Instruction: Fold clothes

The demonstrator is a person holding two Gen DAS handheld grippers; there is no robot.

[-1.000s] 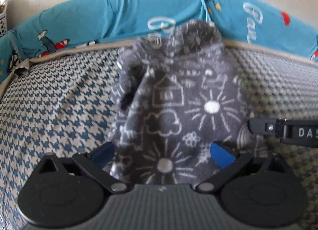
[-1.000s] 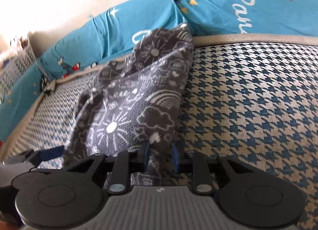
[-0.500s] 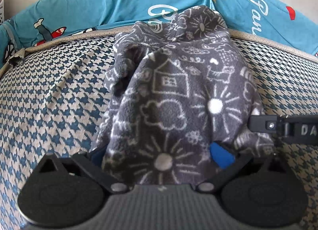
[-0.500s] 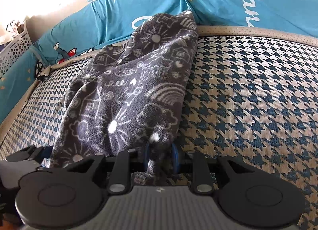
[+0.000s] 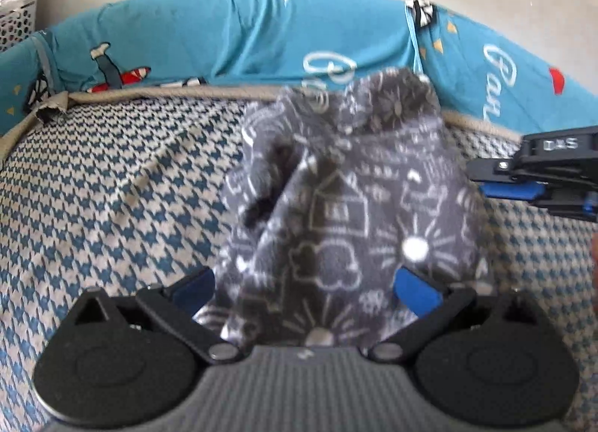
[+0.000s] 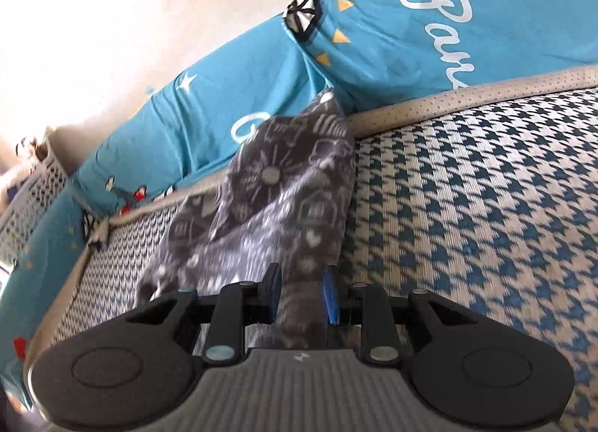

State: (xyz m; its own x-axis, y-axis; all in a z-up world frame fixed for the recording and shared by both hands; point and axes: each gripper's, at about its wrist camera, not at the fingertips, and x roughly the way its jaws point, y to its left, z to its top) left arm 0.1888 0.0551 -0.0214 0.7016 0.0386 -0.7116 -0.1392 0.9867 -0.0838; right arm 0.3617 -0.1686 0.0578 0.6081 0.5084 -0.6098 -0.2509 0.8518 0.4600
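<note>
The right claw, its jaws just opened a little, has a fold of grey doodle-print fleece garment between its blue pads, above the blue-and-cream houndstooth mattress beside teal printed bedding.

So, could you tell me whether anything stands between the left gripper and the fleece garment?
Nothing visible does. The grey printed fleece garment lies right between the wide-open fingers of the left gripper, on the houndstooth mattress cover, with no other item in front.
</note>
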